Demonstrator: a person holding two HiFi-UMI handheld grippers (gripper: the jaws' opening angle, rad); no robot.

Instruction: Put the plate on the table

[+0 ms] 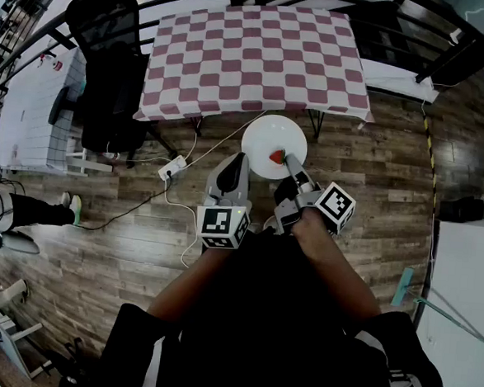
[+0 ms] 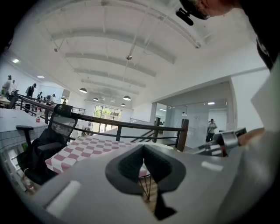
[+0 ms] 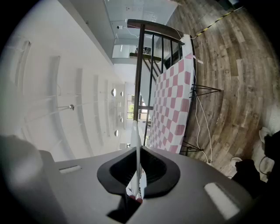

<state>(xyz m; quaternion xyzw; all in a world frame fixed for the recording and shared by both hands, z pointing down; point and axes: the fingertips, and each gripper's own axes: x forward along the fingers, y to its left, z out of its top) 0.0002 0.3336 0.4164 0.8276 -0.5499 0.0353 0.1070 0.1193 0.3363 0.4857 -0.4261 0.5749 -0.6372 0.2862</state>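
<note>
1. my right gripper has its fingers clenched on the near right rim of the plate. in the right gripper view the rim runs as a thin white edge straight between them.
2. my left gripper has its fingers pressed together with nothing in them. it sits just beside the plate's near left rim, and i cannot tell whether it touches.
3. the plate is in the air over the wooden floor, reaching forward from my right fingers. it shows as a full round disc in the head view, so i judge it about level. a small red piece lies on it, just beside my right fingers.
4. the worktop, under a checked cloth, lies straight ahead. its near edge is just beyond the plate's far rim, so the plate is not yet over it.
5. the plate is round and has no long axis to line up. what counts is the way forward: i judge the next move is a carry ahead on the right arm alone, keeping the plate flat so the red piece stays put.
</note>
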